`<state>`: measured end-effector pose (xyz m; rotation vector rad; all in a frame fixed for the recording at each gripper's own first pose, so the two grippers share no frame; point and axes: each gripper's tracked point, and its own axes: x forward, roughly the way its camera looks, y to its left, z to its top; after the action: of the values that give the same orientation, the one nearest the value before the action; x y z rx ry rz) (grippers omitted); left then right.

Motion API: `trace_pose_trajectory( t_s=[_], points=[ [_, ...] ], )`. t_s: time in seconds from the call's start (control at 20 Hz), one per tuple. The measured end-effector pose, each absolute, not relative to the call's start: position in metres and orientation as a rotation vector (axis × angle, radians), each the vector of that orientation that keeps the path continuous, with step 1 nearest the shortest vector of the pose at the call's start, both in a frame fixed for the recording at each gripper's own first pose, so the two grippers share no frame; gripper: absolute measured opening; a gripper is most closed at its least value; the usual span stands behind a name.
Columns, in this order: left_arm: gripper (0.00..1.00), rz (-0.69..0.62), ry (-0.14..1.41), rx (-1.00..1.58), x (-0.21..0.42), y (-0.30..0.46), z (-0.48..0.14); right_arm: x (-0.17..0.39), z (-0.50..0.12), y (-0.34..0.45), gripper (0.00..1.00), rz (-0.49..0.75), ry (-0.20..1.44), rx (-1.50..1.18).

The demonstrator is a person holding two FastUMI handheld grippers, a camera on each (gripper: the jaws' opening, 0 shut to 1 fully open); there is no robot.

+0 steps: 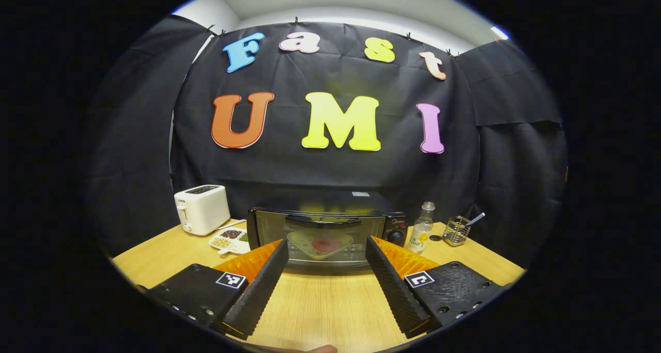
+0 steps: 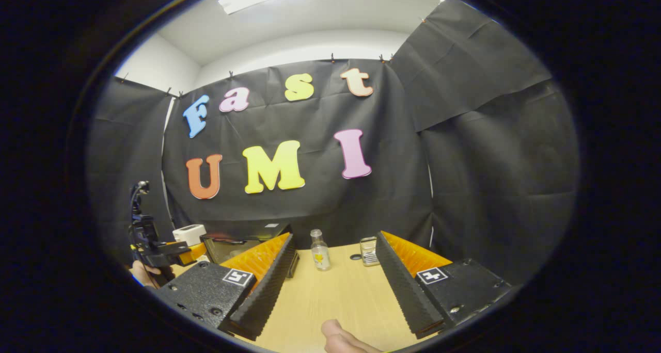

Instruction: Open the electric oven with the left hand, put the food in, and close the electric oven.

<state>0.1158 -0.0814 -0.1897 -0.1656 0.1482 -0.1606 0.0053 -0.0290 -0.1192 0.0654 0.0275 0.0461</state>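
While its glass door stands closed, the black box-shaped electric oven [image 1: 325, 234] sits at centre frame in the left gripper view, long axis across the picture, door and black bar handle [image 1: 323, 220] facing the camera, a pale plate with reddish food [image 1: 321, 244] seen through the glass. Left of it on the light wooden table [image 1: 320, 306]: white toaster [image 1: 201, 208], white divided dish of grains [image 1: 230, 239]; right of it: clear glass bottle [image 1: 422, 229], wire mesh holder [image 1: 457, 230]. Left gripper [image 1: 326, 283] fingers spread wide, nothing between them; right gripper [image 2: 335, 286] likewise parted and empty, lower centre of the right gripper view.
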Motion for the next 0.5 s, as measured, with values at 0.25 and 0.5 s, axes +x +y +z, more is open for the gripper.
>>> trace_pose_trajectory(
  t_s=[0.25, 0.5],
  points=[
    [0.95, -0.133, 0.081, -0.111, 0.053, -0.065, -0.13, -0.037, -0.091, -0.032, 1.0, 0.045, -0.019, 0.097],
    [0.95, -0.104, 0.0, -0.11, 0.007, -0.043, -0.071, -0.047, -0.066, -0.032, 1.0, 0.025, -0.079, 0.062]
  ],
)
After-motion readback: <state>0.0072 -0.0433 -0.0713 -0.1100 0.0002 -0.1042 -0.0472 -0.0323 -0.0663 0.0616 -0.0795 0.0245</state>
